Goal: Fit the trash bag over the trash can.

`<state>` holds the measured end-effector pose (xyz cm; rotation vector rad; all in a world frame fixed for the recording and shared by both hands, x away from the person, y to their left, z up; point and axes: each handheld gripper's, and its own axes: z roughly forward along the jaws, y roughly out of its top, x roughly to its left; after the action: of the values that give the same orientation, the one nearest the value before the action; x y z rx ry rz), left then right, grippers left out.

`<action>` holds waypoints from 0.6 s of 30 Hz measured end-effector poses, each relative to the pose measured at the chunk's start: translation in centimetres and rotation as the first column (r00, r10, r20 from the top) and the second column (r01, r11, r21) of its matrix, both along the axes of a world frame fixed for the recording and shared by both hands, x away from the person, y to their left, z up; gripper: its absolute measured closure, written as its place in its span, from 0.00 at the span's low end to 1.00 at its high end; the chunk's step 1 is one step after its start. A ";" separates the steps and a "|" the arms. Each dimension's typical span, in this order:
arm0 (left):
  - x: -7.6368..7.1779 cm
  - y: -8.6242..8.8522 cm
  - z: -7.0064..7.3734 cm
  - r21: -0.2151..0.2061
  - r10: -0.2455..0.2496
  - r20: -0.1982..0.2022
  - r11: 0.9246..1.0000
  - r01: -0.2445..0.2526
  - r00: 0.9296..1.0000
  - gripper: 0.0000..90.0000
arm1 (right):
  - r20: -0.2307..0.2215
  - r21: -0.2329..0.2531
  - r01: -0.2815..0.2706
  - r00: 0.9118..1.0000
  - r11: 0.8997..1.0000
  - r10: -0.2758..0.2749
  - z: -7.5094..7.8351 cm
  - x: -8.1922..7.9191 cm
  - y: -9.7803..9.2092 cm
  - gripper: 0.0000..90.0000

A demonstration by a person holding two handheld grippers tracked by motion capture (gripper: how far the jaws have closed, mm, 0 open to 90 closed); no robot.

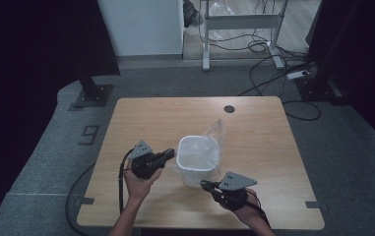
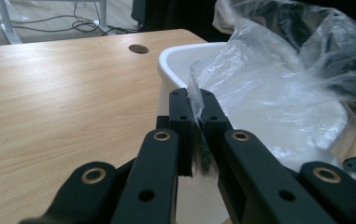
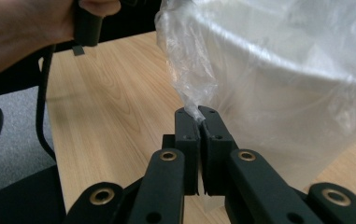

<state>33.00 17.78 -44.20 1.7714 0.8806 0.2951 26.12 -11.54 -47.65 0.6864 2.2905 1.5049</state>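
A white plastic bin [image 1: 197, 155] stands near the middle of the wooden table [image 1: 150, 118], with a clear plastic bag [image 1: 213, 132] draped in and over it. My left gripper [image 1: 171, 154] is at the bin's left rim, shut on a fold of the clear bag [image 2: 259, 93]. In the left gripper view that gripper [image 2: 194, 100] pinches the film beside the bin's rim [image 2: 175, 53]. My right gripper [image 1: 204, 185] is at the bin's front side, shut on the bag's edge. In the right gripper view my gripper [image 3: 198, 116] holds the film [image 3: 189, 70] pulled down outside the bin [image 3: 278, 84].
A round cable hole [image 1: 230, 108] sits near the table's far edge. Grey carpet surrounds the table, with a desk frame [image 1: 239, 22] and loose cables [image 1: 273, 64] behind. Black stands [image 1: 94, 91] flank the far corners. Cables trail from both grippers off the table's near edge.
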 end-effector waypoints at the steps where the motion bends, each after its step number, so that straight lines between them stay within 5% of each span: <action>1: 0.0 0.0 0.0 -0.002 -0.001 -0.002 1.000 0.001 1.000 0.97 | -0.003 -0.007 0.003 1.000 1.000 -0.003 -0.2 0.1 0.1 0.96; 6: 0.1 0.0 -0.1 -0.004 -0.003 0.000 1.000 0.003 1.000 0.96 | -0.021 -0.026 0.013 1.000 1.000 -0.013 -0.8 0.5 0.1 0.96; 10: 0.0 0.0 -0.1 -0.008 -0.003 0.006 1.000 0.003 1.000 0.97 | -0.015 -0.033 0.029 0.999 0.999 -0.029 -0.6 0.0 -0.1 0.83; 18: -0.2 0.0 -0.1 -0.009 -0.007 0.021 1.000 0.007 1.000 0.96 | 0.072 0.050 0.102 0.992 0.994 -0.105 2.7 -2.9 -2.6 0.65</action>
<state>32.78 17.75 -44.29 1.7600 0.8591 0.3044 23.22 -14.14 -44.91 0.7367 2.1374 1.5137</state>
